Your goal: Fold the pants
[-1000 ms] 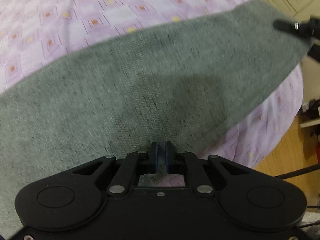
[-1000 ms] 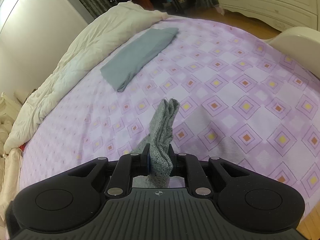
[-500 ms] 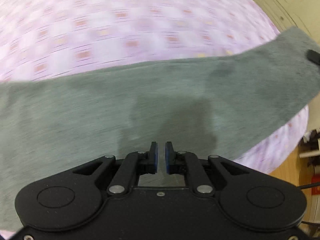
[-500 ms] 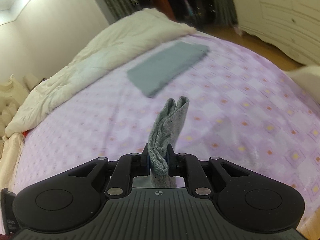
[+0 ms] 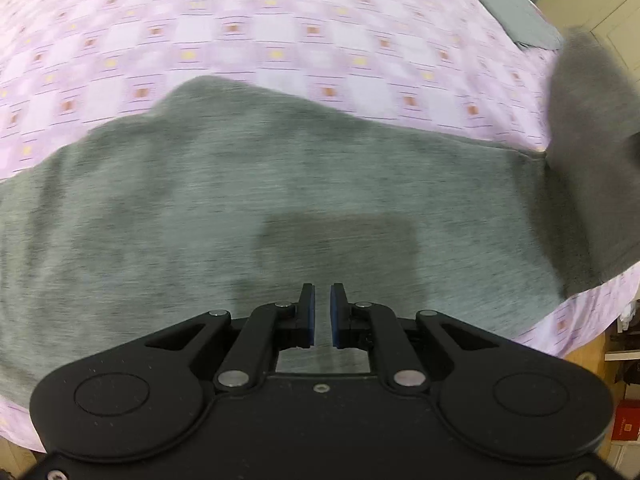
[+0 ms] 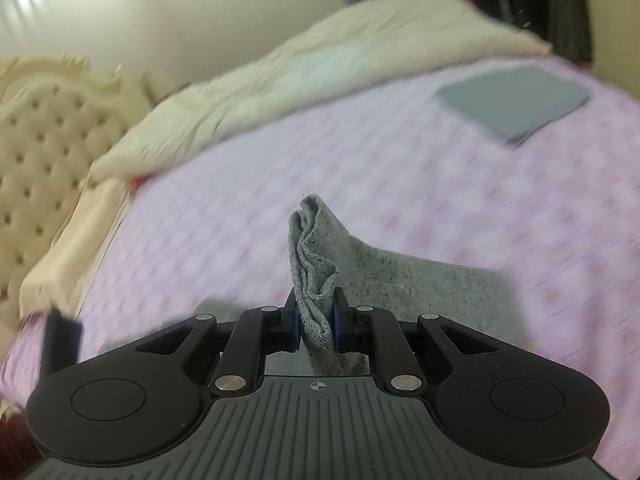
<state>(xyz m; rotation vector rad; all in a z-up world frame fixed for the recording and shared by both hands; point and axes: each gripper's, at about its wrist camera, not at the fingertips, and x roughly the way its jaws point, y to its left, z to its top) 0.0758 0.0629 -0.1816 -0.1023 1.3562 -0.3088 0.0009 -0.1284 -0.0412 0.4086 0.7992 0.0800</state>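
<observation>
The right tool has swung one gathered end of the grey pants across the bed, starting a fold; the left tool, narrow, grips nothing visible.

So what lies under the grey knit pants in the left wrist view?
The purple diamond-patterned bedsheet shows around the grey knit pants; whatever lies directly beneath them is covered.

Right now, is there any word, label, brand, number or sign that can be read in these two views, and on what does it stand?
No readable text in either view.
Red box at the lower right edge of the left wrist view: a pale mark, too small and blurred to read.
Right gripper body: only a small crosshair symbol, no letters.
Grey pants, purple bedsheet: no label shows.
</observation>
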